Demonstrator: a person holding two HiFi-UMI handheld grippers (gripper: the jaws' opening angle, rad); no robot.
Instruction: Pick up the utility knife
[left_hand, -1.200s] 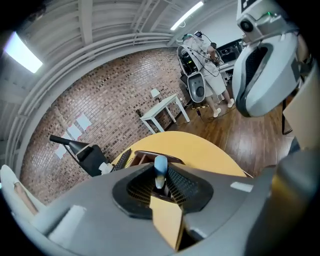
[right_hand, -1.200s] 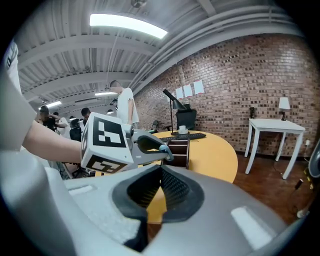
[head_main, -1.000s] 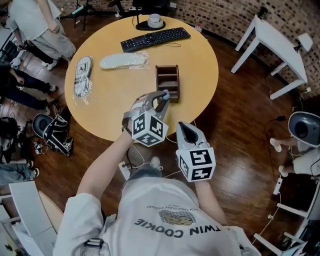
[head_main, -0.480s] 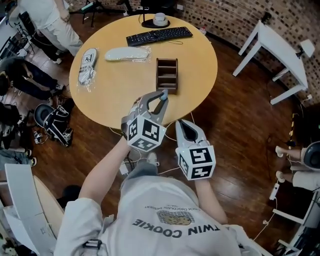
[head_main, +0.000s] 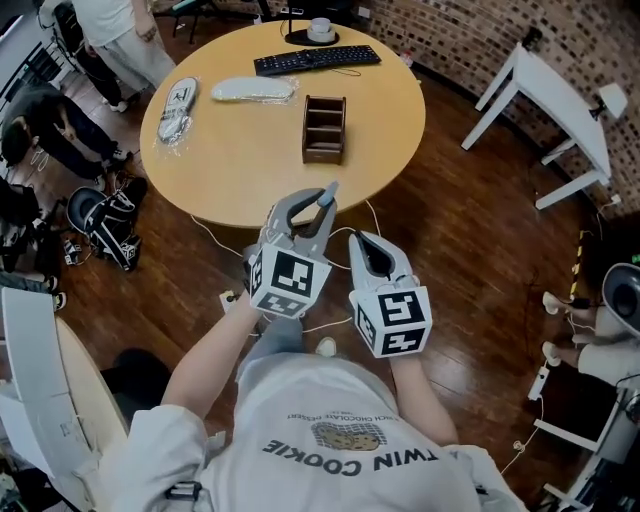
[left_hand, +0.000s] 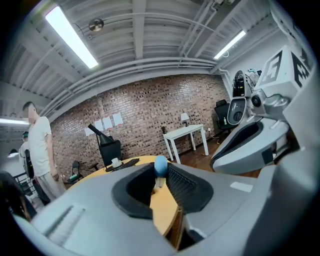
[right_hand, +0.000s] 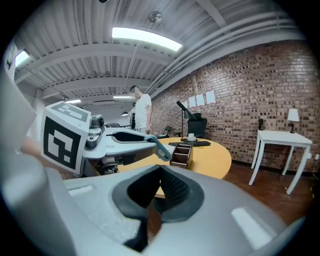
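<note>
Right gripper (right_hand: 160, 171) jaws are seen pressed together at the tips, nothing caught between them. Off to its left, the left gripper (right_hand: 149, 141) is held close by and angled across the front, with a blue knife (right_hand: 161, 150) pinched at its tip. Just past that, a wooden rack (right_hand: 181, 155) is parked on a round table (right_hand: 212, 152), with a keyboard (right_hand: 192, 143) further out. Far right of the tool, a white table (right_hand: 282, 136) can be made out against a brick wall (right_hand: 235, 90).

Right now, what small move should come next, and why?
Probably hold the left gripper firm and level: a blue-tipped tool, likely the utility knife, sits between its jaws, clear of the round table. The pick looks done.
</note>
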